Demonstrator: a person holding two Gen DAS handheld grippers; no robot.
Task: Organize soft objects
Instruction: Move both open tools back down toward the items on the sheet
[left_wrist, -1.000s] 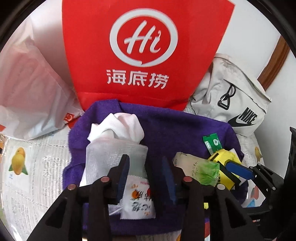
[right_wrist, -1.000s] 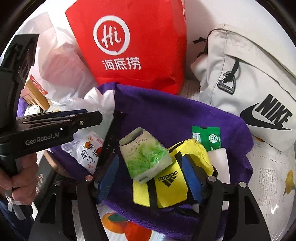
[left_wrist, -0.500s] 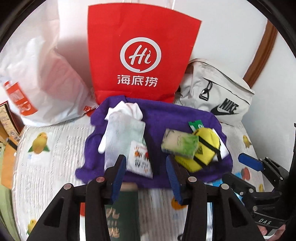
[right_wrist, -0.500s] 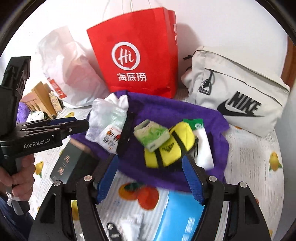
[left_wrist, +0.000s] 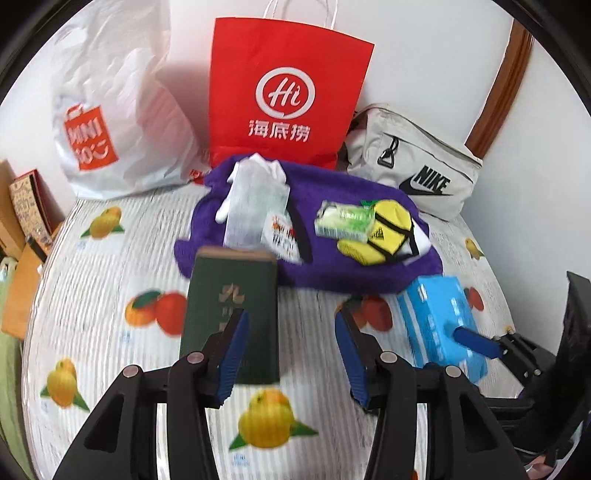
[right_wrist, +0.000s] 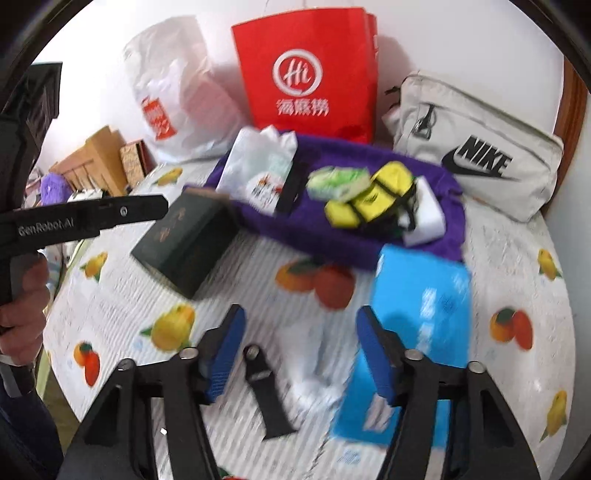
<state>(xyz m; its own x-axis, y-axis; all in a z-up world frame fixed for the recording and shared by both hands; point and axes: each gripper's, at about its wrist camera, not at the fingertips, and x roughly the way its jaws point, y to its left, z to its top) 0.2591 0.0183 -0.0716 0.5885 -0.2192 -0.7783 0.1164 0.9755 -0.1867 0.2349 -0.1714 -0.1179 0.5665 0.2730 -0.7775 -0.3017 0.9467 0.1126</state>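
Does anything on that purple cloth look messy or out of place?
Yes. The purple cloth lies bunched, with a green tissue pack leaning askew on yellow socks, and a white garment pokes out of its clear bag.

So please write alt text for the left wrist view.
Two open black fingers with blue pads hover empty over a fruit-print tablecloth. Ahead lie a dark green box, a purple towel carrying small packets, and a red paper bag.

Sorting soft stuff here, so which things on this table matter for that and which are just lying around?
Soft things: purple towel, yellow Adidas pouch, green tissue pack, white mesh bag.
Lying about: dark green box, blue box, red paper bag, Nike bag.
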